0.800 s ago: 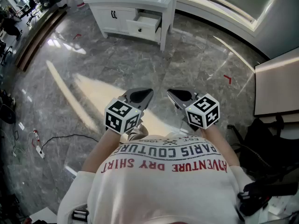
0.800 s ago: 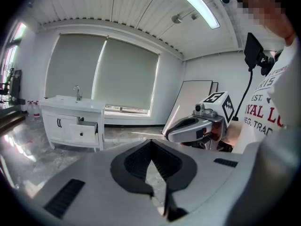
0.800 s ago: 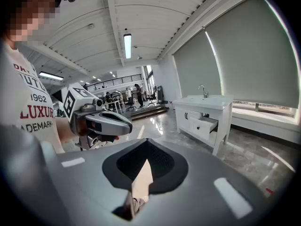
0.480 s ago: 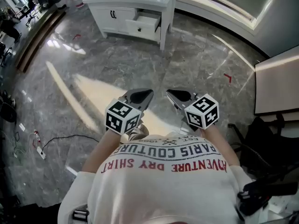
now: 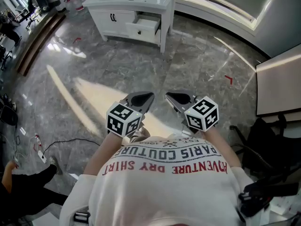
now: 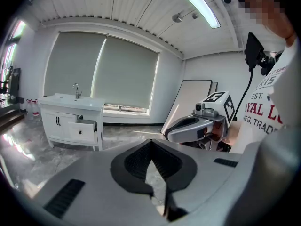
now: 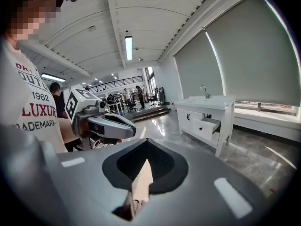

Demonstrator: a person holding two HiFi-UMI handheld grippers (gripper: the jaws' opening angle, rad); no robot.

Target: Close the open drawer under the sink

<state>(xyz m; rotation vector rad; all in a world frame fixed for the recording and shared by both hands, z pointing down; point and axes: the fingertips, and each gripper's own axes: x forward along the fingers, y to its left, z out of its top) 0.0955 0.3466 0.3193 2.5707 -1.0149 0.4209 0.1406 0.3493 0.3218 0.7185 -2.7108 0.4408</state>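
A white sink cabinet (image 5: 113, 20) stands far across the marble floor (image 5: 197, 65), its drawer (image 5: 144, 26) pulled open on the right side. Left gripper (image 5: 143, 98) and right gripper (image 5: 178, 98) hover near the person's (image 5: 169, 173) chest, each pressed together, empty. Likely step: approach; next, reach the drawer front and push.

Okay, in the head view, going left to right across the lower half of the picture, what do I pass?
Black cable on the floor → left gripper → right gripper → black bag. Both grippers are shut and hold nothing.
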